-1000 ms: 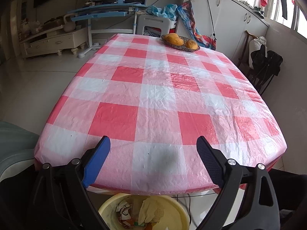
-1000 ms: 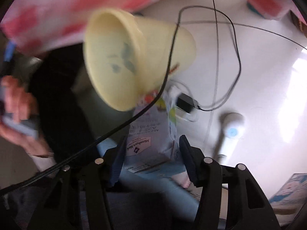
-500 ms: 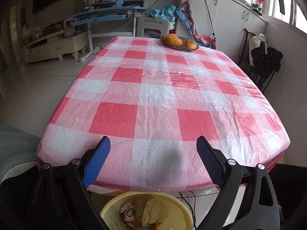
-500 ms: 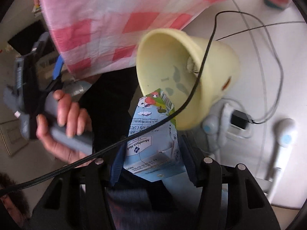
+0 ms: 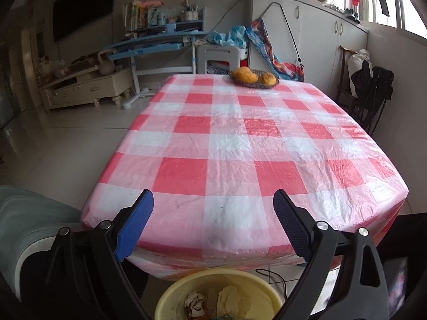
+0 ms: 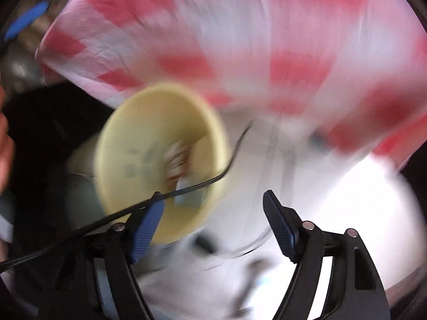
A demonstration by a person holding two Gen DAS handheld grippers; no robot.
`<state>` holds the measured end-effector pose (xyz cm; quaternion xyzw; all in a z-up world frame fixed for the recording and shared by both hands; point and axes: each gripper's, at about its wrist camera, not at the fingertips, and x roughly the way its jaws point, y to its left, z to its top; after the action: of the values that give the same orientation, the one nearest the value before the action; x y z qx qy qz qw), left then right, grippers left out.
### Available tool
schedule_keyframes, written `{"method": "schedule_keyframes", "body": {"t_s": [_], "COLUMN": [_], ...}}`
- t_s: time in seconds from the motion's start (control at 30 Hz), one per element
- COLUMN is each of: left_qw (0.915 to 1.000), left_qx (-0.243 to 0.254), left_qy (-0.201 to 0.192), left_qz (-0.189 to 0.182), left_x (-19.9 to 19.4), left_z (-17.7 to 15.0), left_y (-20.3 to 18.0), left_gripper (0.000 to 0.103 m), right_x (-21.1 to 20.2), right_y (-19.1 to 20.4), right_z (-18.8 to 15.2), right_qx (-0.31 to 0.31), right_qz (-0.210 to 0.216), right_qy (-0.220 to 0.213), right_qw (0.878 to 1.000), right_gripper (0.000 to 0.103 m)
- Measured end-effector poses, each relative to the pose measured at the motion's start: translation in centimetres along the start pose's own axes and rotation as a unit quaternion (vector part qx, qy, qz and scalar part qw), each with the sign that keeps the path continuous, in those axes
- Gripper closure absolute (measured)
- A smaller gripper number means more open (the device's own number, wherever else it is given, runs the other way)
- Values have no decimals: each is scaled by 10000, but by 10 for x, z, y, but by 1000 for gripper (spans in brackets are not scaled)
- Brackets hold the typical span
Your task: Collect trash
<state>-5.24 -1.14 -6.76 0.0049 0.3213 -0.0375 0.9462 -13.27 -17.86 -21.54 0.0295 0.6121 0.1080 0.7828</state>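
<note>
The drop step is finishing: the right hand-held gripper point(image 6: 213, 221) has just been opening and now stands released, nothing between its jaws. The carton point(image 6: 190, 196), blurred, lies in the yellow bin point(image 6: 120, 144) beside the checked surface point(image 5: 240, 144). The left hand-held gripper point(image 5: 213, 213) is released too. Next comes finding further trash.

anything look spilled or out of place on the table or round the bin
Nothing stands out. The checked tablecloth carries only a basket of fruit at its far end, and the trash sits inside the yellow bin on the floor below the near edge. The right-wrist view is too blurred to check the floor closely.
</note>
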Motion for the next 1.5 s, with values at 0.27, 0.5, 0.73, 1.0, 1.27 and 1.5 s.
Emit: {"method": "schedule_keyframes", "body": {"t_s": [0.27, 0.5, 0.73, 1.0, 1.27, 1.5], "left_qw": [9992, 9981, 9979, 9969, 9968, 9967], "left_qx": [-355, -543, -529, -655, -652, -689], "left_qy": [-154, -231, -308, -354, -403, -379], "left_qz": [102, 162, 195, 247, 221, 206], "left_x": [-28, -49, -66, -76, -80, -80], "left_z": [0, -7, -14, -18, -20, -20], "left_y": [27, 45, 51, 59, 59, 60], "left_gripper": [15, 15, 15, 14, 14, 14], "right_x": [-63, -105, -130, -140, -136, -101], "right_y": [45, 37, 51, 66, 58, 51], "right_z": [4, 4, -6, -6, -16, -40], "right_qx": [-2190, -2139, -1953, -2708, -3258, -4637], "right_qz": [-2256, -1176, -1812, -15, -2804, -2100], "right_qy": [-1715, -2062, -2915, -1864, -1665, 561], "right_qw": [9337, 9476, 9187, 9444, 8874, 8589], "right_gripper": [17, 8, 8, 8, 8, 8]}}
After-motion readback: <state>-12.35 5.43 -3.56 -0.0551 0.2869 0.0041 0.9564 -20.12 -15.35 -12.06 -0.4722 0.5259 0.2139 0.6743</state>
